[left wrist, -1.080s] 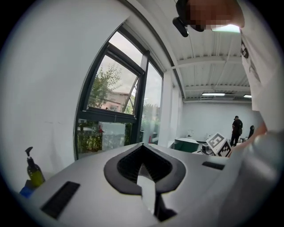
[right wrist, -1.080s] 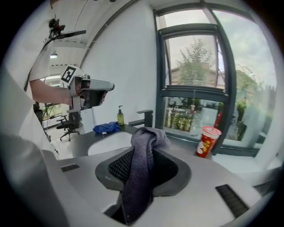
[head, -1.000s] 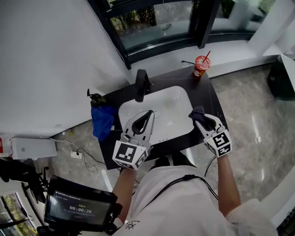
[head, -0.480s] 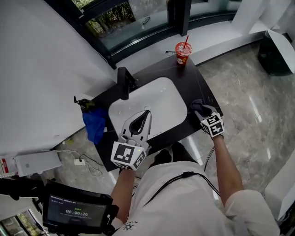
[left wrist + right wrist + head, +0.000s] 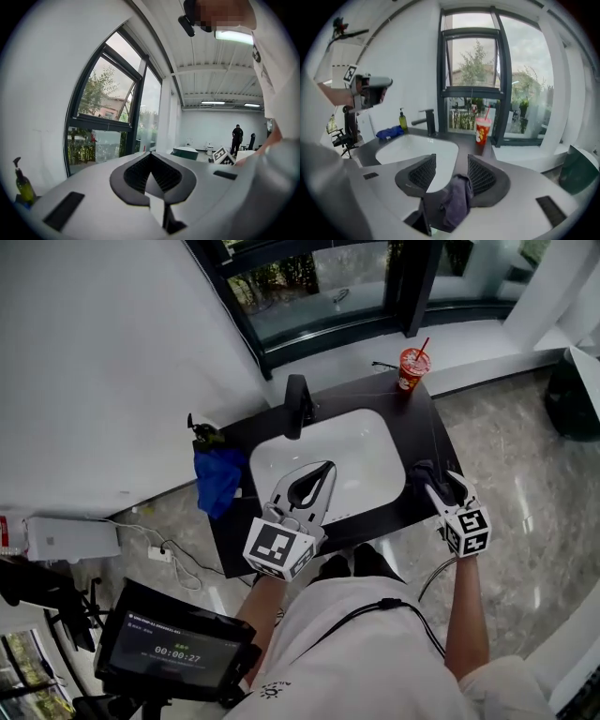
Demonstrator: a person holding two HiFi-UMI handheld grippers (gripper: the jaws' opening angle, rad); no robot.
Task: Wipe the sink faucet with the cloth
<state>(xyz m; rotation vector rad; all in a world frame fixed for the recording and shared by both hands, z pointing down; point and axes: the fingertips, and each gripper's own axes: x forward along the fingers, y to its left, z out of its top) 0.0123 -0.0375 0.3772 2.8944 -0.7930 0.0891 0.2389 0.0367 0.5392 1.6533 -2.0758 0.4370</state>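
Note:
The black faucet stands at the far rim of the white sink. My right gripper is over the black counter's right front corner. Its jaws are opening. A grey-purple cloth hangs between them against the right pad, clear of the left pad. My left gripper hovers level over the sink's near side, shut and empty, pointing at the window.
A red cup with a straw stands at the counter's far right corner. A blue cloth and a soap bottle sit left of the sink. A monitor on a stand is at my lower left.
The right gripper's jaws have spread apart, loosening their hold on the cloth, and that hand has shifted right, away from the sink. The left gripper has edged forward over the sink.

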